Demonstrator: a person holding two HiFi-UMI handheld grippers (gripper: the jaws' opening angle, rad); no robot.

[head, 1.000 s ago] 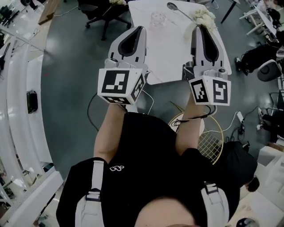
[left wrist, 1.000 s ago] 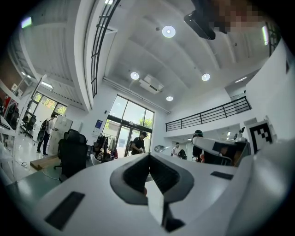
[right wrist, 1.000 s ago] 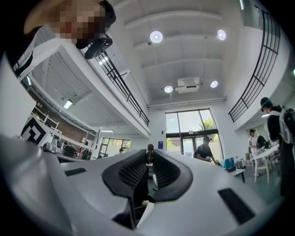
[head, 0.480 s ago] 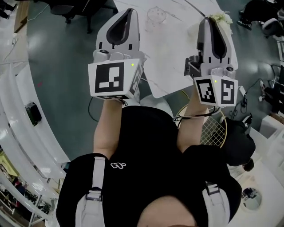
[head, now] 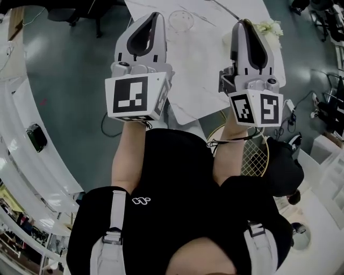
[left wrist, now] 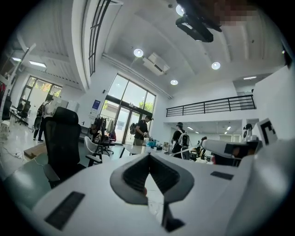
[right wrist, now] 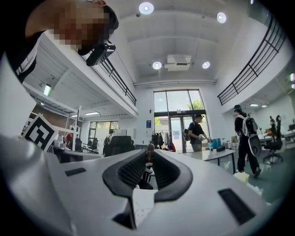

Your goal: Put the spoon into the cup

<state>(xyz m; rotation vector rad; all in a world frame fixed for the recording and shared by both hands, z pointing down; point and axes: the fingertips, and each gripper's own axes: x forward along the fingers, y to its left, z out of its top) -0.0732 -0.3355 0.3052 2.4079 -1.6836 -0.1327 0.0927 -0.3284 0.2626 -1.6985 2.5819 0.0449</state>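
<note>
A clear glass cup (head: pixel 181 20) stands on the white marble table (head: pixel 199 80) near the top of the head view. Of the spoon only a thin piece of handle (head: pixel 219 4) shows at the top edge. My left gripper (head: pixel 155 16) hangs at the table's left edge, just left of the cup, shut and empty. My right gripper (head: pixel 243 22) is over the table's right part, well right of the cup, jaws drawn to a narrow slit with nothing in them. Both gripper views look level across the room; neither cup nor spoon shows there.
White flowers (head: pixel 267 27) lie on the table beyond the right gripper. A racket (head: pixel 252 158) and a black bag (head: pixel 282 166) are on the floor at the right. A curved white bench (head: pixel 32 123) runs along the left. A black office chair (left wrist: pixel 62 138) and several people stand in the room.
Both grippers have pushed forward along the table, staying shut. The cup now sits level with the left gripper's tip, and the spoon's bowl has slipped out of the top of the view.
</note>
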